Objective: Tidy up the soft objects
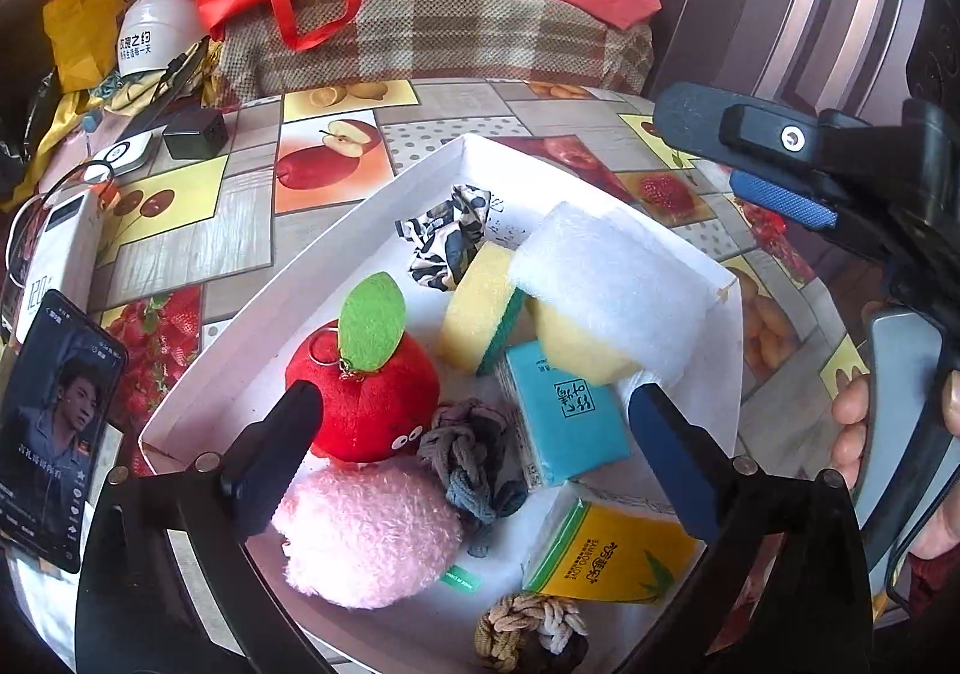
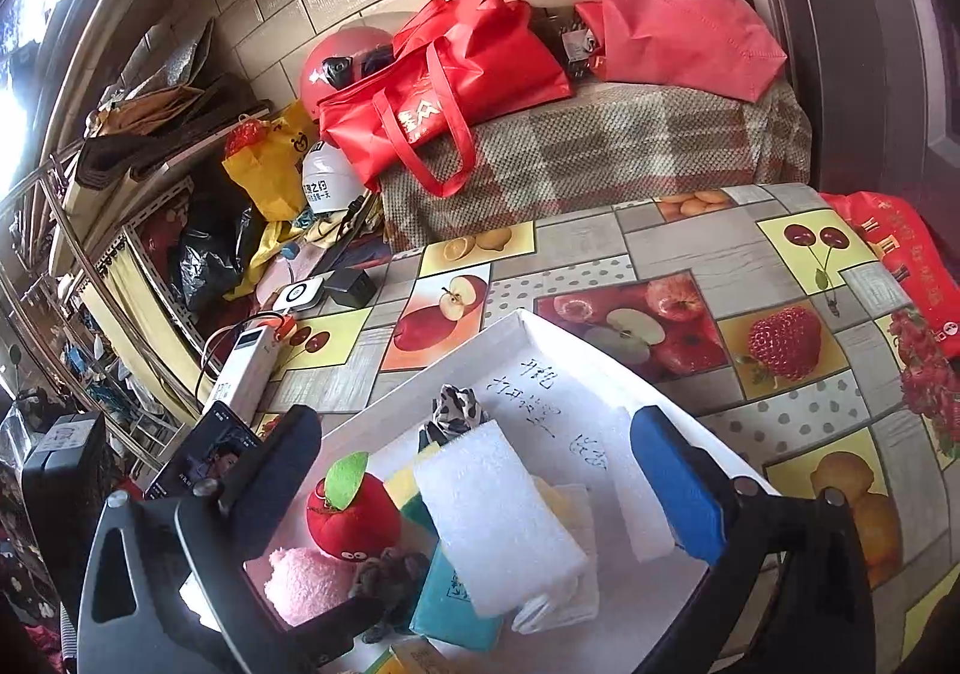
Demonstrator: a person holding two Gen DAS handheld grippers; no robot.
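Note:
A white box [image 1: 336, 236] on the table holds several soft things. Among them are a red apple plush [image 1: 366, 398], a pink fluffy plush [image 1: 372, 536], a yellow sponge [image 1: 474, 308], a blue tissue pack [image 1: 564, 410] and a grey braided tie [image 1: 468, 452]. A white foam block [image 1: 612, 284] rests on top of the pile. My left gripper [image 1: 480, 434] hangs open over the plushes, touching nothing. My right gripper [image 2: 480, 464] is open too, with the white foam block [image 2: 498, 518] lying free between and below its fingers. The right gripper [image 1: 738, 164] also shows beside the box.
A phone [image 1: 54, 422] with a lit screen, a power bank [image 1: 60, 248] and a black adapter [image 1: 195, 134] lie left of the box on the fruit-print tablecloth [image 2: 780, 344]. Red bags [image 2: 444, 86] and a helmet [image 2: 336, 62] sit on a bench behind. A hand [image 1: 852, 422] grips the right tool.

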